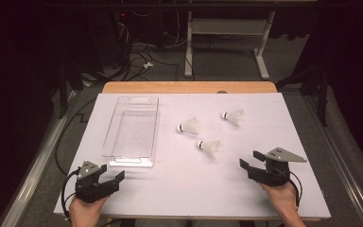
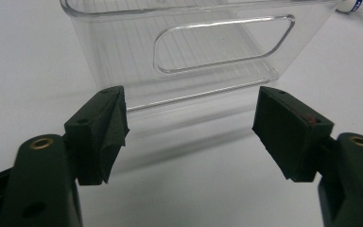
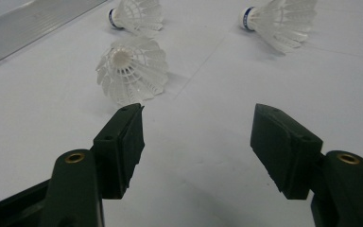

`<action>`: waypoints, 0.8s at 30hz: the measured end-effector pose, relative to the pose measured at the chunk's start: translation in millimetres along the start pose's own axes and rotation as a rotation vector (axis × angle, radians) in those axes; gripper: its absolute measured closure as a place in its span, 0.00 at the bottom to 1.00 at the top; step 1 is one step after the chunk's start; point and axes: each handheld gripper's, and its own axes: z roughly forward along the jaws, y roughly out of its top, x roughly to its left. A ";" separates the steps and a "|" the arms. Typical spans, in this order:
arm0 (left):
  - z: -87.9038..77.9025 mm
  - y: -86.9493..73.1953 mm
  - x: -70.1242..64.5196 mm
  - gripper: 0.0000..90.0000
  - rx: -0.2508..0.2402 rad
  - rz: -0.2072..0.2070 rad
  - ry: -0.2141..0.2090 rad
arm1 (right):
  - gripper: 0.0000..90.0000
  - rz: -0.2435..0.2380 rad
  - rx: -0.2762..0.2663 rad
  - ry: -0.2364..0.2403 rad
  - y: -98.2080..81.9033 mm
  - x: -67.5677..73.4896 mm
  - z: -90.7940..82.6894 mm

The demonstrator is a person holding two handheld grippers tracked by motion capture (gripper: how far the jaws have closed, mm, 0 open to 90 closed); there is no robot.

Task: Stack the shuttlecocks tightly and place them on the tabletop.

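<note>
Nearest shuttlecock [image 1: 210, 147] on its side, cork toward tray [image 1: 131, 158]

Nearest my right jaws, a white feathered shuttlecock [image 3: 131, 71] lies on its side, skirt toward me.

White table [image 1: 274, 189] with clear bin [image 1: 132, 130], three shuttlecocks [image 1: 210, 147]
</note>
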 end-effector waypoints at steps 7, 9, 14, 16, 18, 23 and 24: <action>5.8 2.5 -5.9 0.31 0.017 0.019 -0.005 | 0.41 -0.032 0.036 0.018 5.5 11.8 15.2; 4.7 2.1 -5.0 0.31 0.012 0.015 -0.005 | 0.42 -0.024 0.045 0.029 6.0 14.4 18.6; 5.8 2.0 -4.2 0.31 0.020 0.022 -0.006 | 0.44 -0.017 0.078 0.043 10.7 21.6 25.9; 5.3 1.8 -3.8 0.31 0.019 0.030 0.004 | 0.45 -0.013 0.099 0.054 13.8 24.4 30.3; 5.2 1.9 -2.4 0.32 0.020 0.026 0.005 | 0.48 -0.013 0.117 0.064 16.3 26.9 33.5; 5.6 2.0 -2.0 0.32 0.018 0.030 0.001 | 0.51 -0.024 0.153 0.076 19.2 33.0 42.4; 5.3 1.9 -2.2 0.31 0.017 0.032 0.001 | 0.52 -0.024 0.155 0.077 19.9 33.6 43.3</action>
